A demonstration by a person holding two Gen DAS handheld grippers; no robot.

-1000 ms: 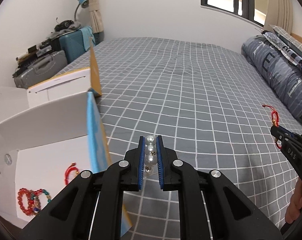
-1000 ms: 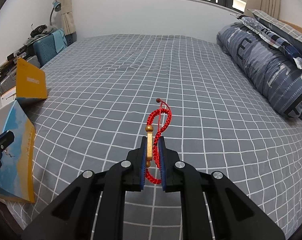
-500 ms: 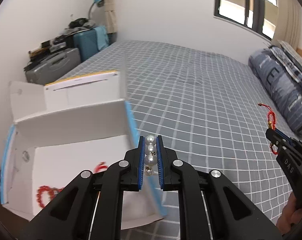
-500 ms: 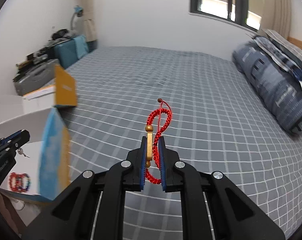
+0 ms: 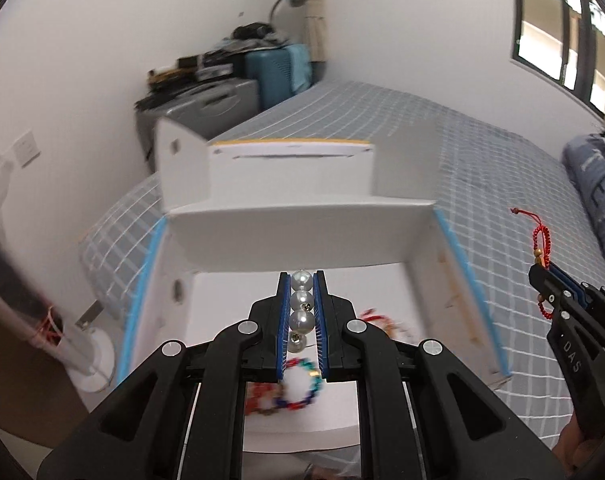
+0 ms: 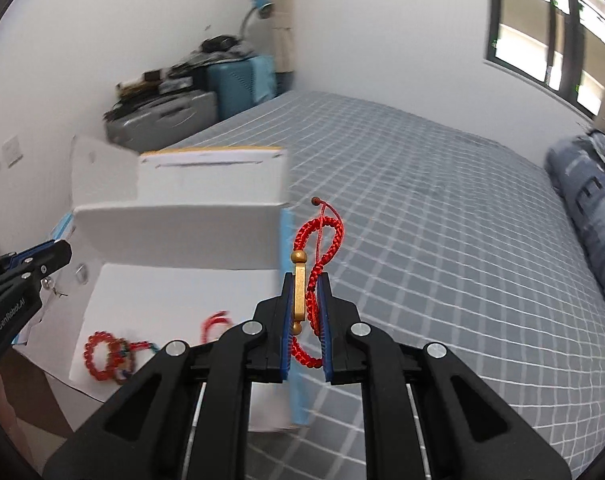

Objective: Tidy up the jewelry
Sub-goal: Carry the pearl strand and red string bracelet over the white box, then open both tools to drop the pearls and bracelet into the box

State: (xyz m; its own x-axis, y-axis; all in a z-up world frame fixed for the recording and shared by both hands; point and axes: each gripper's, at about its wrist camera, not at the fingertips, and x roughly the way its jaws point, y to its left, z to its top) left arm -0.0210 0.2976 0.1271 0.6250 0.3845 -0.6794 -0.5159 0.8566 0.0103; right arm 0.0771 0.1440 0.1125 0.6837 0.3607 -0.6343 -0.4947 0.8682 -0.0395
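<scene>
The left hand-held gripper is clenched on a pearl string above the open white box on the bed's edge. Pearls look hard, slick and light; pinch across a bead. At 3 o'clock, the right hand-held gripper grasps a soft red cord bracelet by its gold bar.

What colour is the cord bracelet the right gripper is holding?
Red, with a gold bar; the cord bracelet shows best in the right wrist view, clamped in the right gripper.
</scene>
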